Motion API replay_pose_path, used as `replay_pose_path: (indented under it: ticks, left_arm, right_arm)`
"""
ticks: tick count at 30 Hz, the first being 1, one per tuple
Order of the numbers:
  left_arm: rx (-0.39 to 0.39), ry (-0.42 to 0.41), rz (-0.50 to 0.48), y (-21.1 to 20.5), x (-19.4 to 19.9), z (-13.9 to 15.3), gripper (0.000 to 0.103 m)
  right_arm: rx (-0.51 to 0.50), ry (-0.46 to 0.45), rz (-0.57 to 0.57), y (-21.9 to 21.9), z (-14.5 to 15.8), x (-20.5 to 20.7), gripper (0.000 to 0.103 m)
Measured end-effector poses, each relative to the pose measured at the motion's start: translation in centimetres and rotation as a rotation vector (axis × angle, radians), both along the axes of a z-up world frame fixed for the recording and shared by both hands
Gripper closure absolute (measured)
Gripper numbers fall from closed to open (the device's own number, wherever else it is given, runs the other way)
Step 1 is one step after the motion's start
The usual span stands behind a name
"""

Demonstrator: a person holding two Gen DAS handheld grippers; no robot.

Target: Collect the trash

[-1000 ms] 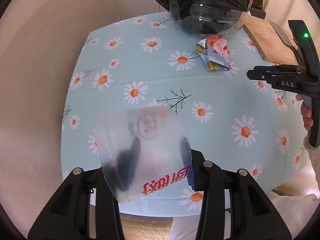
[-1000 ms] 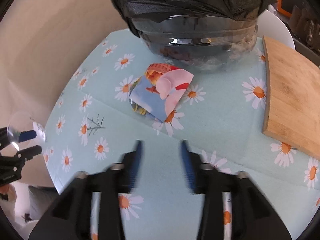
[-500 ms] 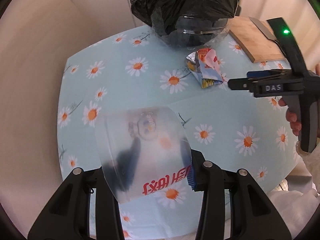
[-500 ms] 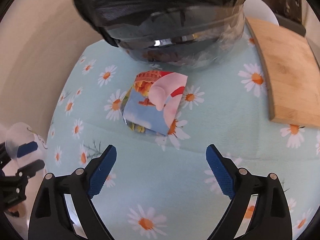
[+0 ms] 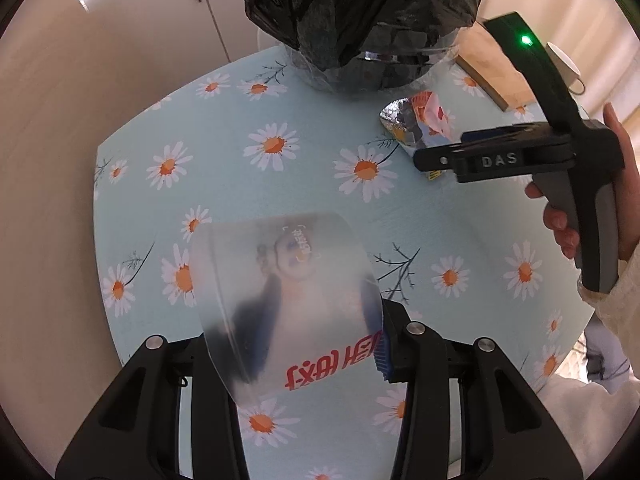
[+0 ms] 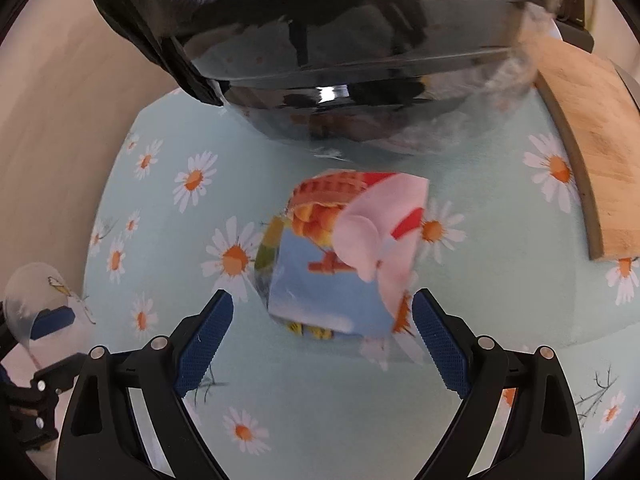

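Observation:
My left gripper [image 5: 296, 344] is shut on a frosted plastic cup [image 5: 288, 304] with red lettering and holds it above the daisy tablecloth. A folded colourful snack wrapper [image 6: 344, 256] lies on the cloth in front of a clear bin lined with a black trash bag [image 6: 328, 40]. My right gripper [image 6: 320, 332] is open, its blue pads on either side of the wrapper's near edge, not touching it. In the left wrist view the right gripper [image 5: 440, 152] hovers by the wrapper [image 5: 416, 124], with the bag-lined bin [image 5: 360, 28] behind.
A wooden cutting board [image 6: 592, 152] lies to the right of the bin. The round table's edge [image 5: 104, 216] runs along the left, with a beige wall beyond. A white mug [image 5: 568, 68] stands at the far right.
The right gripper has moved forward to the wrapper, which now sits between its open pads. The left gripper has carried the cup forward toward the bin.

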State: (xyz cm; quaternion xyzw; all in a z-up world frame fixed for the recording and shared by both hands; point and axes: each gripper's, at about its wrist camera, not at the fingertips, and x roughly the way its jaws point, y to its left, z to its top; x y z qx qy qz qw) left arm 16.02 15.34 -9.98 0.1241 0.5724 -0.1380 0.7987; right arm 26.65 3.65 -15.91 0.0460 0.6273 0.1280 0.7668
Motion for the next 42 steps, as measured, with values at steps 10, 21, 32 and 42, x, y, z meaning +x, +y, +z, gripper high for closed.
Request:
replay_pose_path:
  ticks: [10,21,32,42]
  left_arm:
    - [-0.005,0.025,-0.052,0.6,1.5,-1.0,0.061]
    - [-0.017,0.008,-0.009,-1.7,0.7,-0.3,0.061]
    - [-0.018,-0.02,0.082,-6.3,-2.8,0.9,0.061]
    - [0.013,-0.044,0.137,-10.5,-6.3,1.7,0.061]
  right_arm:
    - [-0.08,-0.029,0.066,1.3,-0.1,0.2,0.041]
    - [-0.056,-0.062,0.089,-2.9,3.8,-2.6,0.041]
    - [-0.005,-0.135,0.171,-8.1,7.6,-6.1,0.041]
    - [0.046,-0.169,0.267,-10.9,9.5,-8.6,0.04]
